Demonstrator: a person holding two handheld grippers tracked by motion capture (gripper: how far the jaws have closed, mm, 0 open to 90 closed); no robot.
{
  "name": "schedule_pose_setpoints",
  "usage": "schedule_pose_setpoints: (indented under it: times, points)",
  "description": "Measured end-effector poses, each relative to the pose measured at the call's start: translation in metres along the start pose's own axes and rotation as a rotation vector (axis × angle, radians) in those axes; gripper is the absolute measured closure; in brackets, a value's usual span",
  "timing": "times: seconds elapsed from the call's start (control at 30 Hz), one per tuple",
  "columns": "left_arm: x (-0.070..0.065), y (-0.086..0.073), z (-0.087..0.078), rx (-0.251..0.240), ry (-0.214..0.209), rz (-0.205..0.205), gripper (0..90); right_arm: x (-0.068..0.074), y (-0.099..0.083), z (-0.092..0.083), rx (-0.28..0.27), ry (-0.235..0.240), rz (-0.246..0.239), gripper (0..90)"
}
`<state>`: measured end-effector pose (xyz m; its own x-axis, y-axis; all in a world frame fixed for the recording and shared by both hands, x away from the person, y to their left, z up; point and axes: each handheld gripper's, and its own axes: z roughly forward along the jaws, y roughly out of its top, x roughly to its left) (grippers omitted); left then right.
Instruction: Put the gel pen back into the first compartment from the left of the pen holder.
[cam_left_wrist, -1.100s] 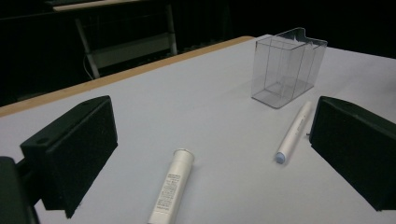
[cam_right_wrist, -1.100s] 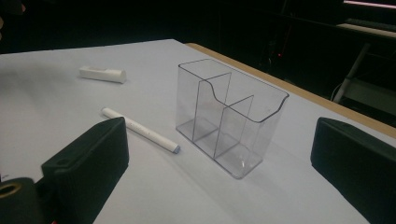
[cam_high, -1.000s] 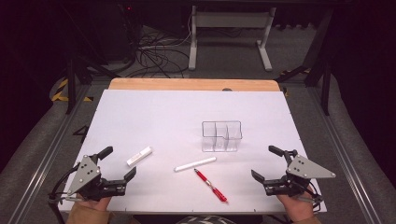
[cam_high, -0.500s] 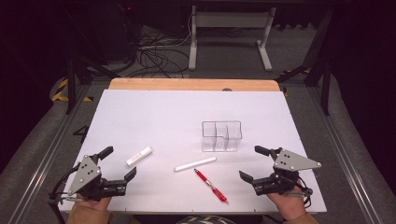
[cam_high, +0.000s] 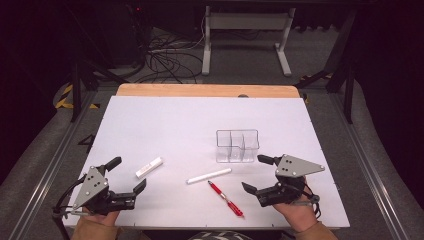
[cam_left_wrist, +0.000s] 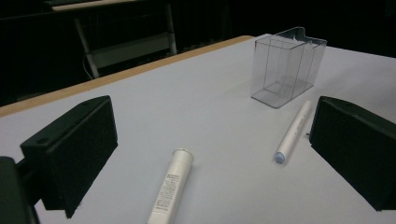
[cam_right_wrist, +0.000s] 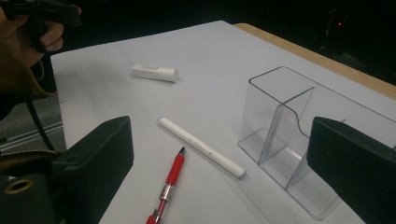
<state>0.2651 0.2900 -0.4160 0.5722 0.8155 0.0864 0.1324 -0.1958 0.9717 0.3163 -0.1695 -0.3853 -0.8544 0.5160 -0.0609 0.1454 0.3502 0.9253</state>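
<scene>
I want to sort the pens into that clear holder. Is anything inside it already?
The clear holder looks empty: its compartments show only bare walls and floor. The white pen and red pen lie on the table in front of it.

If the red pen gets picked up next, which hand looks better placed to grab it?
The right one, most likely. The right gripper sits open just beside the red pen, and its own view looks along the pen between its jaws. The left gripper, also open, is nearer the short white tube.
</scene>
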Motion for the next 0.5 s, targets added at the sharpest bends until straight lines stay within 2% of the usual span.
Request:
schedule_pose_setpoints:
  times: [0.5]
  points:
    - [0.001,0.000,0.000,0.002,-0.002,0.005,1.7,0.015,0.012,0.027,0.049,0.053,-0.042,10.4]
